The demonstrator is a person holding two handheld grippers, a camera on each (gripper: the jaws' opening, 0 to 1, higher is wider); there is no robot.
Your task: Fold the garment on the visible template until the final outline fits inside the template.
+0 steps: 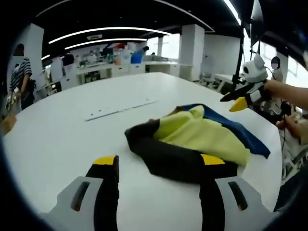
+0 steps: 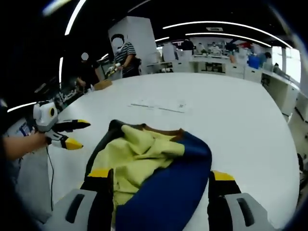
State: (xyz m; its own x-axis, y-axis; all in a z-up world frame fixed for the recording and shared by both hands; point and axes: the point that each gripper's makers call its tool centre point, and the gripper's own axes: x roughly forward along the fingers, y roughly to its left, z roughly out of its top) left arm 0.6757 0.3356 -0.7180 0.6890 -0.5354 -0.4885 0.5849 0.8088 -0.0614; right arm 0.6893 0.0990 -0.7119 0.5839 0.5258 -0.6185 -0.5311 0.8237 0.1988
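The garment (image 1: pixel 192 142), a yellow, black and blue heap, lies crumpled on the white table (image 1: pixel 72 139), with a faint template outline (image 2: pixel 159 104) on the tabletop beyond it. The left gripper (image 1: pixel 159 166) hangs near its black edge, jaws wide apart, holding nothing. The right gripper (image 2: pixel 161 180) straddles the blue part, jaws spread, gripping nothing. No containers near the garment.

The garment (image 2: pixel 149 168) runs under the picture's lower edge in the right gripper view, its near hem hidden between the jaws; in the left gripper view its black part (image 1: pixel 178 156) is partly covered by one jaw; faint template lines (image 1: pixel 120 109) on the table (image 1: pixel 57 144) are too thin to trace; distant desks (image 1: pixel 96 67) blur.
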